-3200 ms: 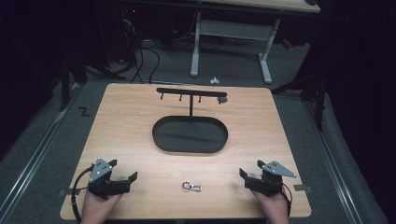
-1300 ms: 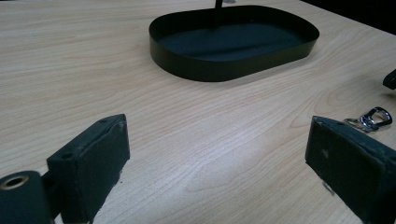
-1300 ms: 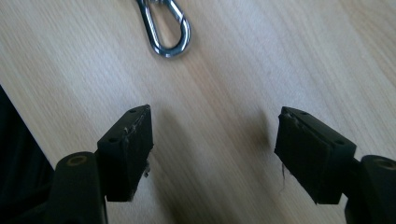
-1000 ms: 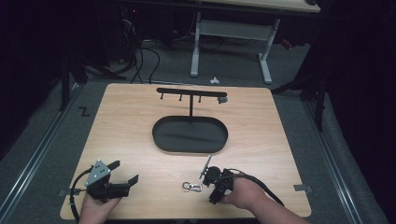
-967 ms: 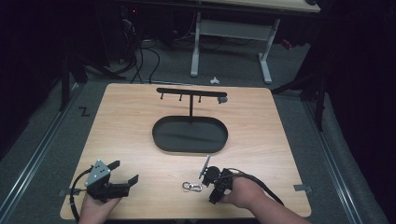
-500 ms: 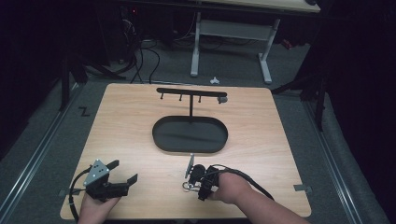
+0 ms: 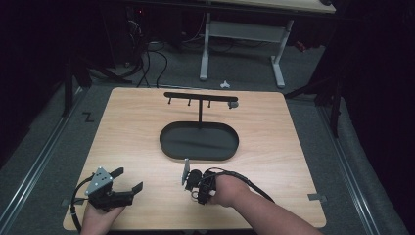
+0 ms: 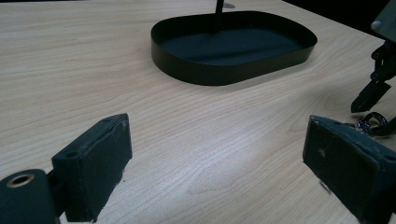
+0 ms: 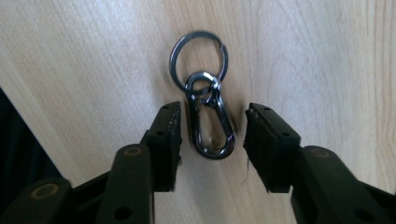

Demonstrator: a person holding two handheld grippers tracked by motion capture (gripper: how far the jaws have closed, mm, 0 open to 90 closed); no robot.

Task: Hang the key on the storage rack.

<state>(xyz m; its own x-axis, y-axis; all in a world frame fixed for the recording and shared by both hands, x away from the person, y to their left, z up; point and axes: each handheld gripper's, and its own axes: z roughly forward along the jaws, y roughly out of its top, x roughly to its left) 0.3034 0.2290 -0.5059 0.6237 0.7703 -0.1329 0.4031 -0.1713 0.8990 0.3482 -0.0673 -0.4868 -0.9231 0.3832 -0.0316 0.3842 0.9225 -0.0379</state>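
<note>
Your right gripper (image 9: 211, 133) has its jaws either side of the metal key clip (image 9: 209, 128), a small gap showing on each side. They've just been closing, no squeeze yet. The clip lies flat on the wooden table (image 7: 274, 147), near the front edge, short of the black oval tray (image 7: 199, 142). Your left gripper (image 7: 125, 182) sits wide open, nothing between the jaws.

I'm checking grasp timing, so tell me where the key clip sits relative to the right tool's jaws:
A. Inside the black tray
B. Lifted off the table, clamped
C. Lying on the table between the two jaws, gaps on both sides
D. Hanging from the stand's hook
C: in the right gripper view the key clip lies flat on the table between the right tool jaws, which have just been closing, not yet pressing it.
</note>
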